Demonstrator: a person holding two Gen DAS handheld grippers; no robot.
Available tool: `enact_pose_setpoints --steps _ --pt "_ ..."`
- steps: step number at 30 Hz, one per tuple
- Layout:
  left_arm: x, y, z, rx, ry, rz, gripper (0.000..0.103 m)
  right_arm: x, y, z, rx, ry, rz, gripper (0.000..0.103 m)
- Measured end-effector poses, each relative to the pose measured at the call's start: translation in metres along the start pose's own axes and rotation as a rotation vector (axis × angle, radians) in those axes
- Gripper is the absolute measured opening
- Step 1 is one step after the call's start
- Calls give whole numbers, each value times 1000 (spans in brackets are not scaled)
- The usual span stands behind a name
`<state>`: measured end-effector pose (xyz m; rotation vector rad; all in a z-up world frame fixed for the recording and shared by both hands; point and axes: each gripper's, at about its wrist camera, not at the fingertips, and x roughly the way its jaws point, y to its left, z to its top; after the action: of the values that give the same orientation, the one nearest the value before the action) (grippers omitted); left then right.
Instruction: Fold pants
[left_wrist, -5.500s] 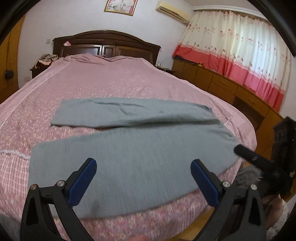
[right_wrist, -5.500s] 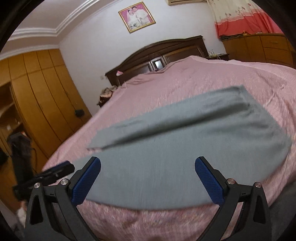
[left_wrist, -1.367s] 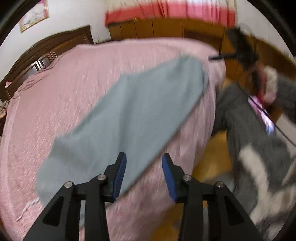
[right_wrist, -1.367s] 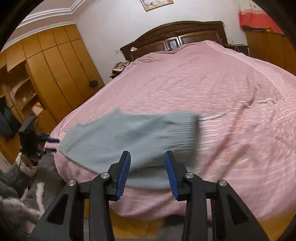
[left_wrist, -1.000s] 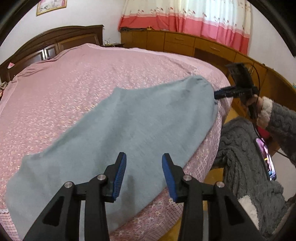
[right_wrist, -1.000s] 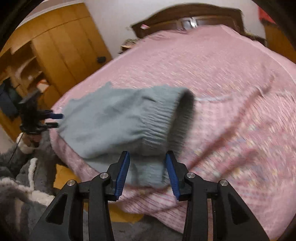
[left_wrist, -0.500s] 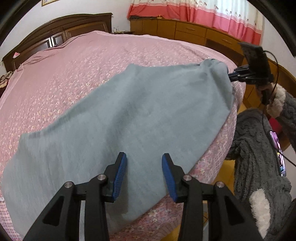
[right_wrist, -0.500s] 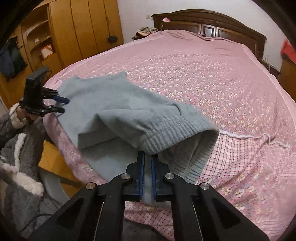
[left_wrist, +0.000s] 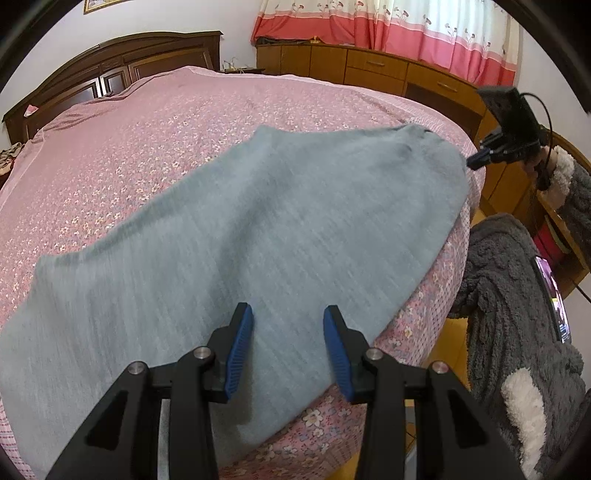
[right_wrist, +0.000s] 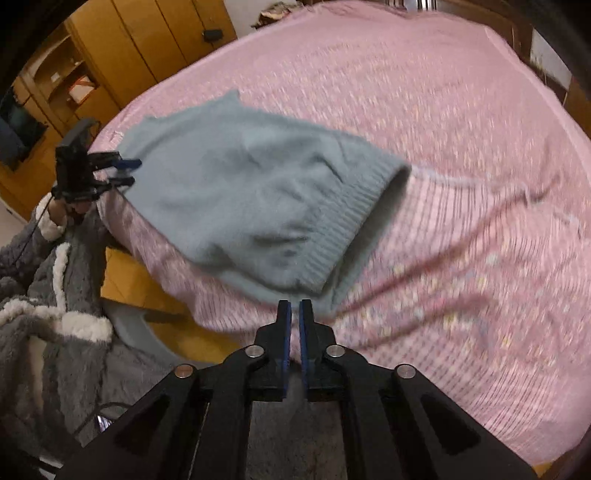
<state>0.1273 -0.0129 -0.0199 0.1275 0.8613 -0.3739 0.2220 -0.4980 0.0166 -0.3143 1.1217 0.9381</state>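
The grey-blue pants (left_wrist: 258, 221) lie lengthwise along the near edge of the pink bed (left_wrist: 147, 122). My left gripper (left_wrist: 289, 332) hovers just above the cloth, open, its blue pads apart with nothing pinched. At the far right end, my right gripper (left_wrist: 474, 161) meets the pants. In the right wrist view, my right gripper (right_wrist: 294, 306) is shut on the lower edge of the ribbed end (right_wrist: 354, 221) of the pants (right_wrist: 251, 192), which is raised and gapes open. My left gripper (right_wrist: 127, 171) shows at the pants' other end, its fingertips spread.
A person in a fluffy grey robe (left_wrist: 517, 295) stands at the bed's edge, a lit phone (left_wrist: 550, 295) at the side. Low wooden cabinets (left_wrist: 369, 70) under red-and-white curtains line one wall, a tall wardrobe (right_wrist: 147, 40) another. Wooden floor (right_wrist: 125, 280) shows below the bed.
The right gripper's jaws closed on the ribbed end and raised it off the bedspread. The left gripper came a little lower over the pants and stayed open.
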Motion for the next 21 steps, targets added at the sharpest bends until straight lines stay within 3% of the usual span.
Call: enact_pose_setpoints --steps 4,7,10,12,15,18,19,20,21 --pt "0 1 0 7 -2 0 42 9 -12 -12 43 19 -17 5" --pt "0 1 -1 10 -2 1 43 0 -16 -13 68 -70 -5 7" --pt "1 0 -2 12 -1 0 43 -6 -25 -12 145 -172 100 21" --pt "1 0 -2 14 0 2 44 -1 -30 -11 176 -181 114 34" --pt "2 -1 -2 15 0 3 44 13 -29 -11 171 -164 88 34" --pt "2 -2 -3 22 0 6 45 21 -31 -10 185 -185 126 35" --pt "2 -2 -3 24 -1 6 46 22 -29 -10 180 -193 122 31" --pt "3 -2 -3 25 -1 5 46 21 -27 -9 164 -207 97 20" --pt "3 -2 -3 26 -1 5 46 17 -23 -9 139 -225 50 20"
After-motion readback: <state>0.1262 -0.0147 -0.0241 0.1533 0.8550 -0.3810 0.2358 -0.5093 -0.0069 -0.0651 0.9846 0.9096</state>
